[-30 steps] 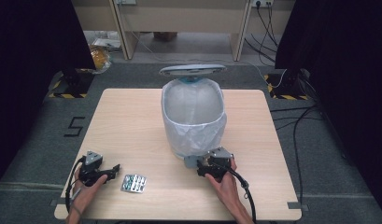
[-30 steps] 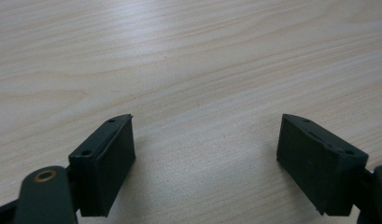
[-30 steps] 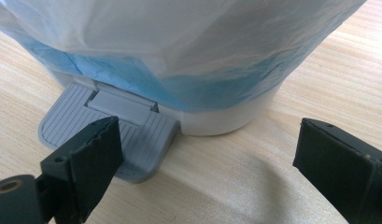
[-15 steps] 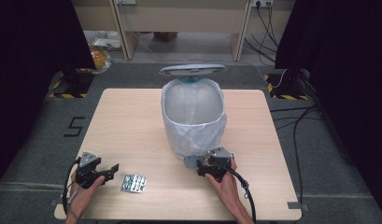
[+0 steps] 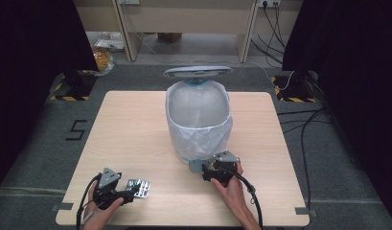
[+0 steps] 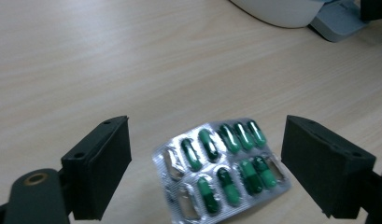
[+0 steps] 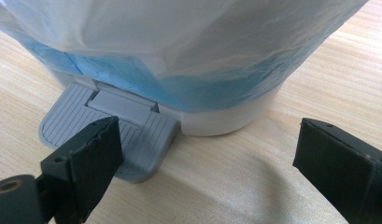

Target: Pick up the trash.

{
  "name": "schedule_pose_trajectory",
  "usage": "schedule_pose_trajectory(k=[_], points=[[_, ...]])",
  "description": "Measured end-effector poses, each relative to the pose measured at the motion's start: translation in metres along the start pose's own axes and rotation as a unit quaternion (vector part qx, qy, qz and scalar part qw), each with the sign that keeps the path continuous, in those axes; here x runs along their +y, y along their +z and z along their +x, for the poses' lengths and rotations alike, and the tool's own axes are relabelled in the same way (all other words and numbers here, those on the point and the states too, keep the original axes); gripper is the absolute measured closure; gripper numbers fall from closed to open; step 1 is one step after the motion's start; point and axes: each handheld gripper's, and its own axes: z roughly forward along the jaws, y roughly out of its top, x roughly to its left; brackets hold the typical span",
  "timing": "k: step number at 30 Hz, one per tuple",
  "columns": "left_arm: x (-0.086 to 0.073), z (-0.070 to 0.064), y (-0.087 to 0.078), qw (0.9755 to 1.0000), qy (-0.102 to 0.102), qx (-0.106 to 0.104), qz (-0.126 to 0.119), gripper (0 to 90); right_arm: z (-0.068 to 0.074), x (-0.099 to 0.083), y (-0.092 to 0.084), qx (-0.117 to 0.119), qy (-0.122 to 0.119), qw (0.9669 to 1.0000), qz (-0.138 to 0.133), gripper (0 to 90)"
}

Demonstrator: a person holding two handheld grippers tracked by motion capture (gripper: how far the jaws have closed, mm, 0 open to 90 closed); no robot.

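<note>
Table: light wooden top bearing a pedal bin, a pill pack and both hand-held grippers; the person's hands come in at the near edge.
Bin: white pedal bin near the table's middle, lined with a white bag over a blue one, lid standing up at the back, so the mouth is open and ready to receive something. I see nothing inside from the high view.
Pedal: grey ribbed pedal at the bin's foot; one jaw of the right gripper lies on or just over it, which I judge is what keeps the lid raised.
Right gripper: right gripper at the bin's near base, jaws standing wide, nothing between them but pedal and bare table.
Left gripper: left gripper at the near left, jaws spread wide and just opened further, straddling the pack without the pads pressing on it.
Pill pack: silver blister pack of green capsules, some pockets already empty, lying flat on the table between the left jaws, well apart from the bin.
Done: lid up, left jaws lined up around the pack.
Left: closing on the pack, lifting it, carrying it to the bin and dropping it in, as I read the work.
</note>
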Motion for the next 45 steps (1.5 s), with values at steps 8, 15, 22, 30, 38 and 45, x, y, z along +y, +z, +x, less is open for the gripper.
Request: schedule_pose_trajectory(k=[8, 15, 22, 30, 38, 45], points=[[-0.012, -0.025, 0.018, 0.9991, 0.01, 0.023, 0.034, 14.9, -0.001, 0.0, 0.0, 0.002, 0.001, 1.0, 0.001, 7.9], [-0.013, -0.031, 0.028, 0.9982, 0.024, 0.032, 0.044, 11.6, -0.001, 0.0, 0.0, 0.002, 0.001, 1.0, 0.001, 7.9], [-0.003, -0.025, 0.044, 0.9984, 0.042, 0.003, 0.039, 7.3, -0.001, 0.0, 0.0, 0.004, 0.0, 1.0, 0.001, 7.9], [0.005, -0.026, 0.047, 0.9974, 0.055, 0.008, 0.045, 15.3, -0.001, 0.0, 0.0, 0.004, -0.001, 1.0, 0.001, 7.9], [0.003, -0.029, 0.047, 0.9979, 0.045, 0.012, 0.046, 14.2, -0.002, 0.0, 0.0, 0.007, 0.0, 1.0, 0.003, 7.9], [0.004, -0.03, 0.047, 0.9974, 0.062, 0.007, 0.036, 22.2, -0.002, 0.0, 0.001, 0.008, 0.001, 1.0, 0.003, 7.9]])
